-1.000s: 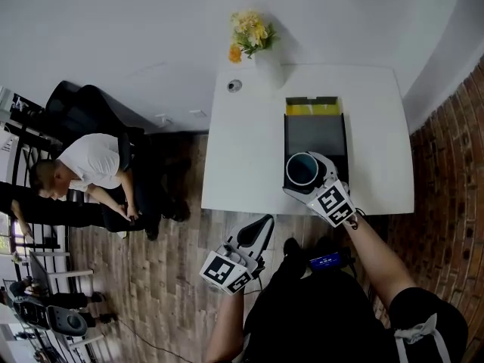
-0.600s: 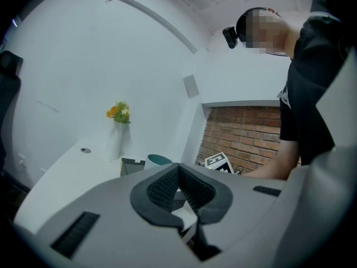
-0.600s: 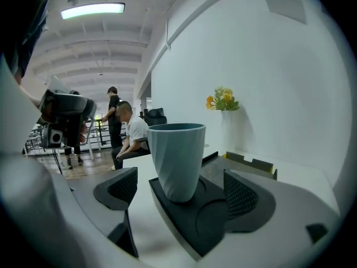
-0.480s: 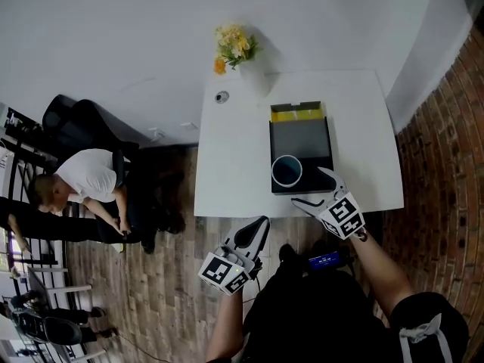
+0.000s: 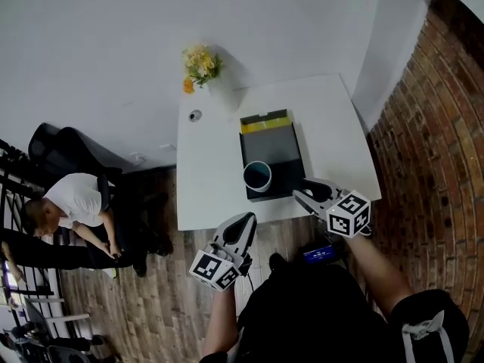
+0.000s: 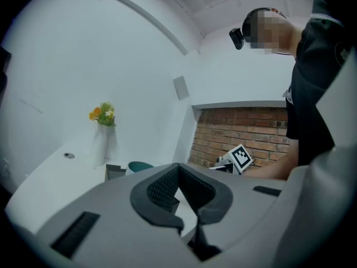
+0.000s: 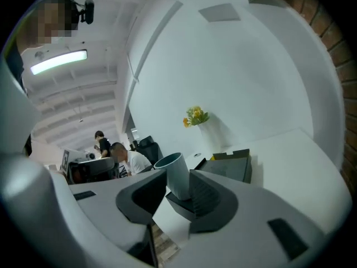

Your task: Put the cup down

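Note:
The teal cup (image 5: 257, 176) stands upright on the near left corner of a dark tray (image 5: 283, 153) on the white table (image 5: 208, 172). My right gripper (image 5: 305, 193) hangs over the table's front edge, to the right of the cup and apart from it. Its jaws are closing with nothing between them. In the right gripper view the cup (image 7: 175, 175) shows beyond the gap between the jaws. My left gripper (image 5: 242, 222) is shut and empty, held in front of the table's near edge. The left gripper view shows the cup (image 6: 139, 166) far off.
A white vase of yellow and orange flowers (image 5: 200, 66) and a small round disc (image 5: 195, 115) sit at the table's far left. A yellow strip (image 5: 265, 123) lies at the tray's far end. A brick wall (image 5: 431, 127) runs on the right. A seated person (image 5: 72, 203) is at left.
A second ago the right gripper's jaws were around the cup; it has let go and drawn back toward me. The cup stands alone on the tray. The left gripper has barely moved.

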Demonstrator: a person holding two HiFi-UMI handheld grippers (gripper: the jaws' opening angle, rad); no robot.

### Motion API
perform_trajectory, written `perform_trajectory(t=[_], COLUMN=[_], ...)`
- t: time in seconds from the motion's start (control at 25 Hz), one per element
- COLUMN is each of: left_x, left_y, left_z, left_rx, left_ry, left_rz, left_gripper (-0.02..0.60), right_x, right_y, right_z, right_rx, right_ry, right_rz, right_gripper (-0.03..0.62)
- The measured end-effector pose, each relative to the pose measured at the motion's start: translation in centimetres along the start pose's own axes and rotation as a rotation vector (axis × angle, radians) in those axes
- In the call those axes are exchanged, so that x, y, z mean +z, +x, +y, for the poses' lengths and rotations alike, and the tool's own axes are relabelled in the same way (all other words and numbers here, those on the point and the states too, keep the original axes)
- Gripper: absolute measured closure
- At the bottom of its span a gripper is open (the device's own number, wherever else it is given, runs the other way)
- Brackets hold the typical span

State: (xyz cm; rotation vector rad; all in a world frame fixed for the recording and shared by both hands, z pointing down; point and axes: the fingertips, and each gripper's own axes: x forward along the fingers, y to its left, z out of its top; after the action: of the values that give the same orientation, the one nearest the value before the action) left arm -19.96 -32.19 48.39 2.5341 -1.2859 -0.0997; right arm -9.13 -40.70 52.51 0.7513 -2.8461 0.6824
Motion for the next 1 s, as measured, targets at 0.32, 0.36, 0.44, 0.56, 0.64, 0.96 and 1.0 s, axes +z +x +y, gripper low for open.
perform_trajectory(t=[0.32,0.36,0.44,0.56,0.64,0.96,1.0], left_x=[0.4,0.3,0.1,0.2,0.5,1.2,1.3], left_y=[2.0,2.2,2.3,2.0,1.5,-0.2,-0.4], left_z=[-1.9,-2.3,-3.2,-4.1,-4.1,-2.9,-2.8], left_rx=[-0.069,-0.084,-0.115,-0.137,-0.138,-0.096,-0.093], left_ry=[0.018,0.021,0.033,0.041,0.036,0.062,0.063], left_rz=[-0.010,-0.003,0.013,0.010,-0.001,0.005,0.004], left_gripper=[0.574,0.574,0.574,0.574,0.574,0.574,0.574], right_x=[1.4,1.4,1.3,0.8,0.6,2.0,2.0], right_y=[-2.6,-2.9,-3.4,-4.2,-4.4,-4.0,-3.9], right_z=[4.5,5.2,6.3,6.6,6.3,5.9,5.9], right_rx=[0.112,0.126,0.136,0.114,0.097,0.080,0.082], right_ry=[-0.022,-0.034,-0.061,-0.097,-0.091,-0.058,-0.059], right_rz=[0.035,0.041,0.048,0.054,0.046,-0.007,-0.008], right_gripper=[0.577,0.579,0.579,0.580,0.580,0.580,0.580])
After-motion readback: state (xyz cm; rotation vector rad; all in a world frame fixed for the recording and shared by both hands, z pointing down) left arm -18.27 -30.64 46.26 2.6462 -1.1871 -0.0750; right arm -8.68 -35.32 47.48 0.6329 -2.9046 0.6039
